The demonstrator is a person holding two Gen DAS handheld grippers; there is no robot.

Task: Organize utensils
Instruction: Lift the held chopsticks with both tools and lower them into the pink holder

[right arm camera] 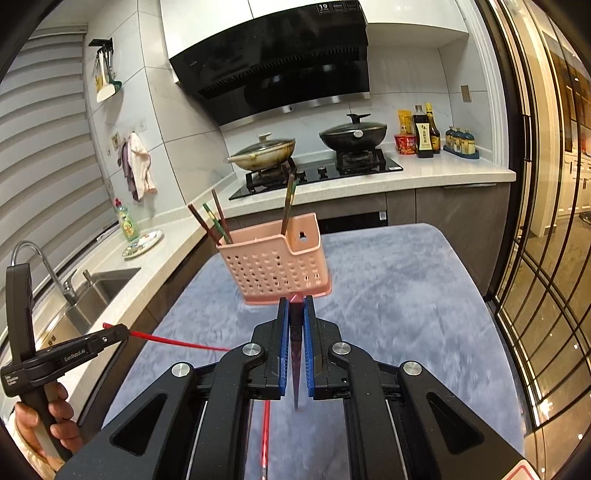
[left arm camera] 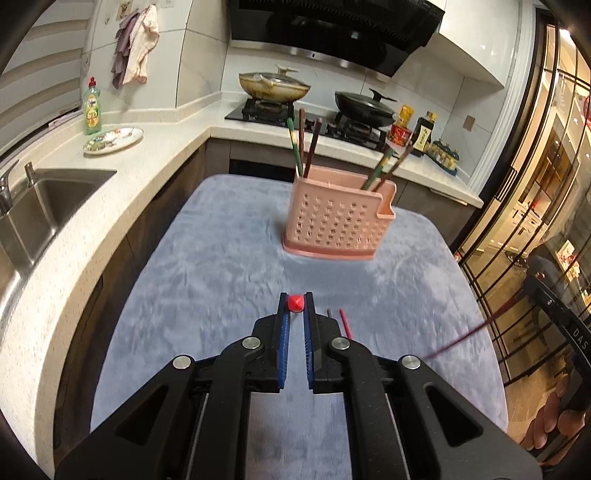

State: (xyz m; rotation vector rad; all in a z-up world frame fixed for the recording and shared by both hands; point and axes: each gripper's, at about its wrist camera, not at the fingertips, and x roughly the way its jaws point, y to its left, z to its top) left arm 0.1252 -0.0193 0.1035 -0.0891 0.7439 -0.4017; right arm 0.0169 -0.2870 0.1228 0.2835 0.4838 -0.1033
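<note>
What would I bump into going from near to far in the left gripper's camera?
Left gripper holding a red chopstick → blue cloth → pink utensil holder with chopsticks → stove with pans → range hood.

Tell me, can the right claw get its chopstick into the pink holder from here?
Probably yes. The right claw grips a dark chopstick, and the pink holder stands straight ahead on the blue cloth with nothing between; its top looks open beside the chopsticks inside.
</note>
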